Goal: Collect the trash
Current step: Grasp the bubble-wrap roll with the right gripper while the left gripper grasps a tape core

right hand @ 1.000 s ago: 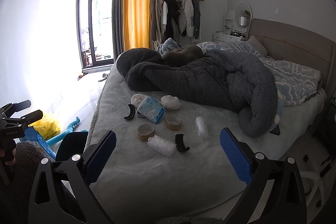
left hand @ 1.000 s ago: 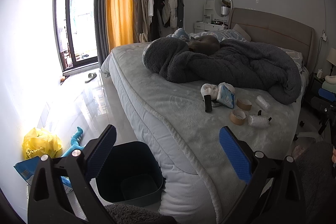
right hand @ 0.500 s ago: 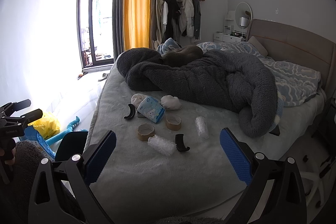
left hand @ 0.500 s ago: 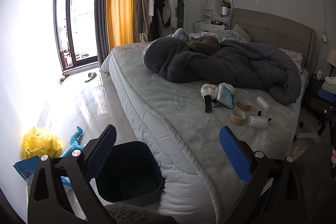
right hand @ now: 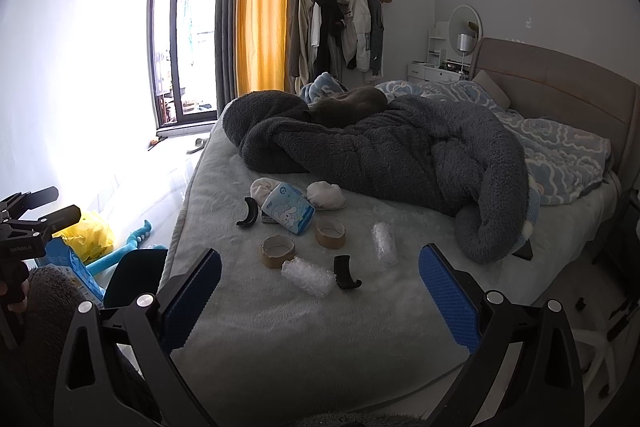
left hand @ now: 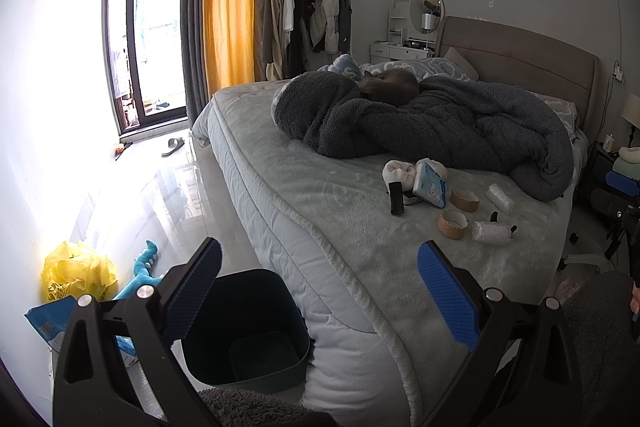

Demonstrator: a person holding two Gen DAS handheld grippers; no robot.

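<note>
Loose trash lies on the bed: two brown tape cores (right hand: 278, 251) (right hand: 330, 233), two bubble-wrap rolls (right hand: 307, 276) (right hand: 384, 243), two curved black plastic pieces (right hand: 346, 272) (right hand: 248, 213), a blue tissue pack (right hand: 289, 213) and white balled socks (right hand: 326, 195). The left wrist view shows the same heap (left hand: 452, 223) far off to the right. A dark bin (left hand: 244, 327) stands on the floor by the bed corner. My left gripper (left hand: 320, 291) is open above the bin and bed edge. My right gripper (right hand: 320, 293) is open, short of the trash, holding nothing.
A heaped grey blanket (right hand: 380, 151) with a grey cat (right hand: 348, 105) on it fills the far bed. On the floor left lie a yellow bag (left hand: 76, 273), a teal toy (left hand: 140, 271) and a blue packet (left hand: 48, 323). A person's sleeve (right hand: 44, 307) holds the other gripper.
</note>
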